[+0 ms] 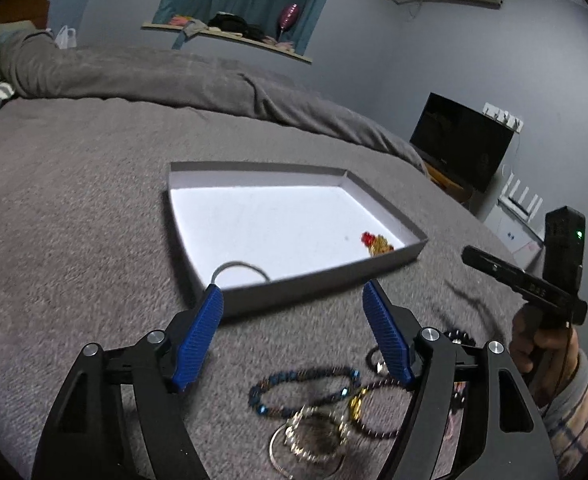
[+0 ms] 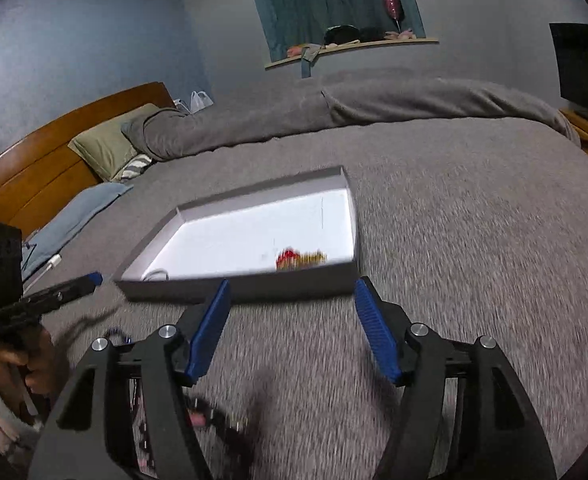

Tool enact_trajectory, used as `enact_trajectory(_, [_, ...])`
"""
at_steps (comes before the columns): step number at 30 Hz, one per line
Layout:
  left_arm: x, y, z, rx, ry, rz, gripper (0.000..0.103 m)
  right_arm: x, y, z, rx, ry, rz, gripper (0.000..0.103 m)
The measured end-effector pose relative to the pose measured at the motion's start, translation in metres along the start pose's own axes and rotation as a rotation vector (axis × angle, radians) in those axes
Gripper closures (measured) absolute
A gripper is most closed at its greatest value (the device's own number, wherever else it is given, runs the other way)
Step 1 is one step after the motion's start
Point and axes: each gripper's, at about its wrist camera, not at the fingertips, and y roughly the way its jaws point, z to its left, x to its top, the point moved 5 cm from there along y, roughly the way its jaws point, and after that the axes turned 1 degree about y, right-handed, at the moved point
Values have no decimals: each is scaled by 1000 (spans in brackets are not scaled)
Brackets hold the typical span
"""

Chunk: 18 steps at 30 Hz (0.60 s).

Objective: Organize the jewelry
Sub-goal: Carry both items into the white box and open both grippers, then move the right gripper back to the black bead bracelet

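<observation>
Both tongs, left tongs [image 1: 291, 294] and right tongs [image 2: 291, 290], have black frames with silver round screws and ribbed blue pads [image 1: 199, 340]; bare-skinned hand [image 1: 542, 344] shows a pale striped sleeve [image 1: 574, 420]

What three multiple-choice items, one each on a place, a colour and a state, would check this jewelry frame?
1. Where does the red and gold piece lie?
A. on the blanket
B. inside the shallow box
C. in a gripper

2. What colour are the pads on the gripper fingers?
A. blue
B. red
C. white

3. How does the left gripper stand?
A. shut on a bracelet
B. shut on nothing
C. open, holding nothing

Answers:
1 B, it rests on the white floor near one corner.
2 A, both views show ribbed blue pads.
3 C, its fingers are spread above the beaded bracelets.
</observation>
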Motion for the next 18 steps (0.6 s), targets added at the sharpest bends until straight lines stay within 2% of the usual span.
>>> enact_trajectory(11, [-24,-5,-16,-11,78,37,30,-37,-18,11,-9,-40,26,38])
enact_trajectory(18, [-36,-2,-47,-87,178,67,30,-53,-27,25,2,-65,43,38])
